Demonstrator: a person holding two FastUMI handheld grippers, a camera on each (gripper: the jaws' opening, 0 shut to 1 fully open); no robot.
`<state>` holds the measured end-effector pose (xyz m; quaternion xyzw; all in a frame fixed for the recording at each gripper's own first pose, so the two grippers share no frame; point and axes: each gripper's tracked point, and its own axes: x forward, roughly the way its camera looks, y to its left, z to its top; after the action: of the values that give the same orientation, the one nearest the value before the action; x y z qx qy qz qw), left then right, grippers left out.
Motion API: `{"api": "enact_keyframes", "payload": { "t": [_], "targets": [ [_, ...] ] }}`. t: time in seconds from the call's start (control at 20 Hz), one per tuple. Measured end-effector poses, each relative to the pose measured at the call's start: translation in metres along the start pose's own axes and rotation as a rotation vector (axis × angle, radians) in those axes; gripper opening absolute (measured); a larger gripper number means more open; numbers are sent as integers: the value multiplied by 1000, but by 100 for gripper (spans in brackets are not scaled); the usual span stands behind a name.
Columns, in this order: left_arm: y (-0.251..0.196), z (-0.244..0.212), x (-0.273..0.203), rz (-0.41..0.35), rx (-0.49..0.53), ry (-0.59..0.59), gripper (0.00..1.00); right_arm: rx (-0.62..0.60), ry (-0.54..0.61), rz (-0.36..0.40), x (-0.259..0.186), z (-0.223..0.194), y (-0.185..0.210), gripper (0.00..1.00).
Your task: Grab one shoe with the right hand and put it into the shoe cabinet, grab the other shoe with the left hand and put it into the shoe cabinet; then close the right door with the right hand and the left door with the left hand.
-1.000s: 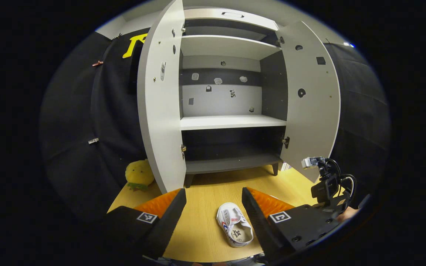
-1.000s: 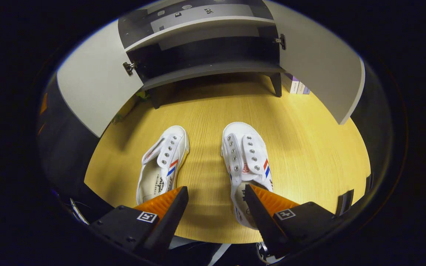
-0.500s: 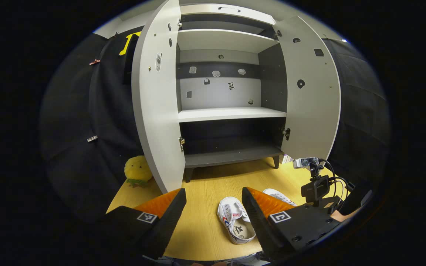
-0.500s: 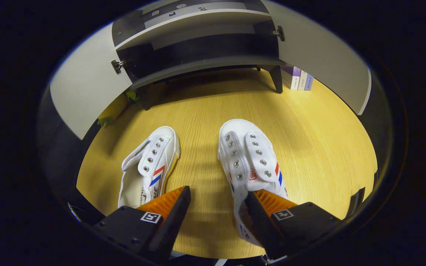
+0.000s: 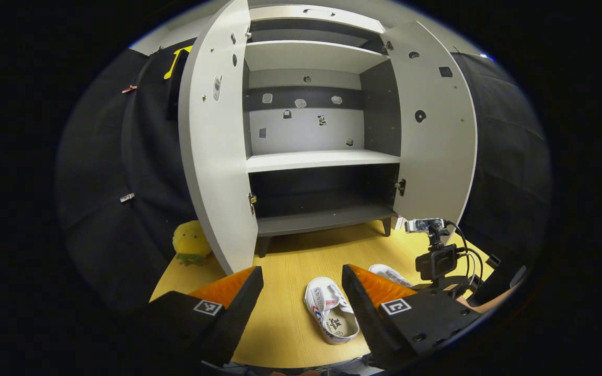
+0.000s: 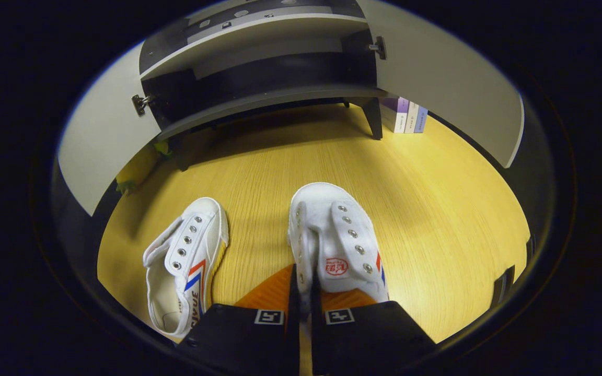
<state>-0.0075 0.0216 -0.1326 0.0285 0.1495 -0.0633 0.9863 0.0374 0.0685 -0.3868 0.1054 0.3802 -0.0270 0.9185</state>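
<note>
Clamping on the inner side wall of the right-hand white canvas shoe (image 6: 340, 237), right gripper (image 6: 301, 292) with its fingers drawn together and only the thin canvas edge between them; shoe seemingly on the yellow wood floor (image 6: 437, 209), toe toward the cabinet; first step of the task in hand, grasp made, lift not yet begun; next move, by judgement, a straight lift and a forward carry to the dark bottom shelf (image 6: 259, 102), with care that the soft wall does not slip out of the pinch; left-hand shoe (image 6: 186, 263) lying just beside, untouched, awaiting the other hand; left gripper (image 5: 301, 279) hovering spread wide and holding nothing, above the floor and short of that shoe; farther on, shoe cabinet (image 5: 316, 156) with left door (image 5: 215, 156) and right door (image 5: 437, 141) both swung open, shelves bare; yellow plush toy (image 5: 192, 244) by the left door's foot and a few books (image 6: 405, 115) past the right leg; against half a second ago, right fingers gone from wide apart astride the shoe's wall to closed upon it; left gripper's outlook hardly altered.
</note>
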Motion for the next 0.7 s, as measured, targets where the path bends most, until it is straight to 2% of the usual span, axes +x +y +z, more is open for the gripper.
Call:
{"api": "enact_keyframes", "payload": {
  "t": [0.15, 0.55, 0.7],
  "targets": [
    [-4, 1, -2, -7, 6, -5, 94, 16, 3, 14, 1, 4, 0, 5],
    [-14, -3, -14, -47, 19, -9, 94, 162, -67, 41, -24, 35, -9, 5],
    [-16, 0, -17, -60, 28, -21, 94, 178, -107, 50, -42, 47, -7, 5]
  ]
}}
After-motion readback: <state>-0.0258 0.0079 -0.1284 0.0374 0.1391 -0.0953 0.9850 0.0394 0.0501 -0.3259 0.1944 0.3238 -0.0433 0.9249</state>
